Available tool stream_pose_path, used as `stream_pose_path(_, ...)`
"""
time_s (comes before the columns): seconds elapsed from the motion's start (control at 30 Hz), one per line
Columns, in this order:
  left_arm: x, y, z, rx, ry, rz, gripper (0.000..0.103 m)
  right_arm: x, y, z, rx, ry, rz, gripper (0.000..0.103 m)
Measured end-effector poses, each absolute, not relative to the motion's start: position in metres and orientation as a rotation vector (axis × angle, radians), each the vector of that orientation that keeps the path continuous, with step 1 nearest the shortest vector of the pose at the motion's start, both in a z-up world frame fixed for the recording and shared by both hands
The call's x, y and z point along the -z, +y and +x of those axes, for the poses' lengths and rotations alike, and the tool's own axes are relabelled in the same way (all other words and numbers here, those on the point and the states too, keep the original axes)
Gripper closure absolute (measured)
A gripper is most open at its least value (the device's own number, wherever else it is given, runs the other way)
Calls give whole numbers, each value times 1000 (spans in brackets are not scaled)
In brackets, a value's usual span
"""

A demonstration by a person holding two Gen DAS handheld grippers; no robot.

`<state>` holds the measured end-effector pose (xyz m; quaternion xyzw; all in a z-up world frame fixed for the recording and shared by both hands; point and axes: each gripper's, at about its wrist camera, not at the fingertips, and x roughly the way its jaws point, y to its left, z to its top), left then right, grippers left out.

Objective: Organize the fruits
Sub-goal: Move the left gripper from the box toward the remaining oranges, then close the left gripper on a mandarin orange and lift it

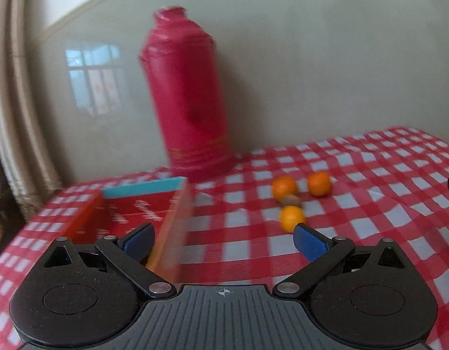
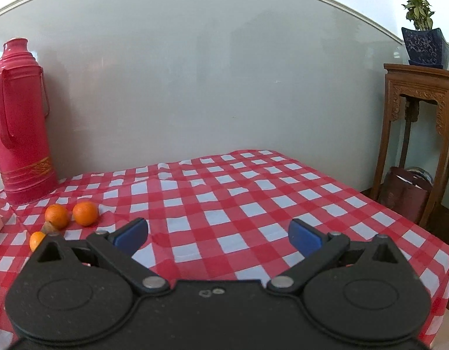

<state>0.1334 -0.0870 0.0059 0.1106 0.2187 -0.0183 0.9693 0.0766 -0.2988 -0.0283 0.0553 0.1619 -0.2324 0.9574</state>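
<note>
both the left gripper [image 1: 224,240] and right gripper [image 2: 218,234] hold jaws wide, empty, near three oranges [image 1: 284,186].

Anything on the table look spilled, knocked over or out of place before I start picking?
Nothing spilled or toppled. Three oranges and a small brown fruit lie loose on the checkered tablecloth, outside the open red box. The red thermos stands upright. The left gripper and the right gripper are open and hold nothing.
</note>
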Motion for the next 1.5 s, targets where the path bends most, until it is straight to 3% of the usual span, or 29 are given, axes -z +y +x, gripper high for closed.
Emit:
stream_pose_path(0.2,9,-117,159,99,483,247,3,28,-308,72,502,317,107,6)
stream_pose_path(0.33,18,-133,178,132,510,269,14,31,-316,71,509,325,120,6)
stream_pose_path(0.67,33,-146,209,142,545,268,17,33,-333,62,591,299,133,6)
stream_pose_path(0.8,37,-145,216,163,565,257,35,33,-333,63,579,304,142,6)
stream_pose_path(0.9,41,-147,219,175,577,262,41,35,-331,66,565,315,139,6)
stream_pose_path(1.0,44,-149,221,194,588,262,59,34,-327,67,556,313,129,6)
stream_pose_path(1.13,45,-150,221,212,584,259,69,34,-326,67,554,311,130,6)
stream_pose_path(1.5,43,-148,216,215,574,255,71,34,-325,68,547,314,135,6)
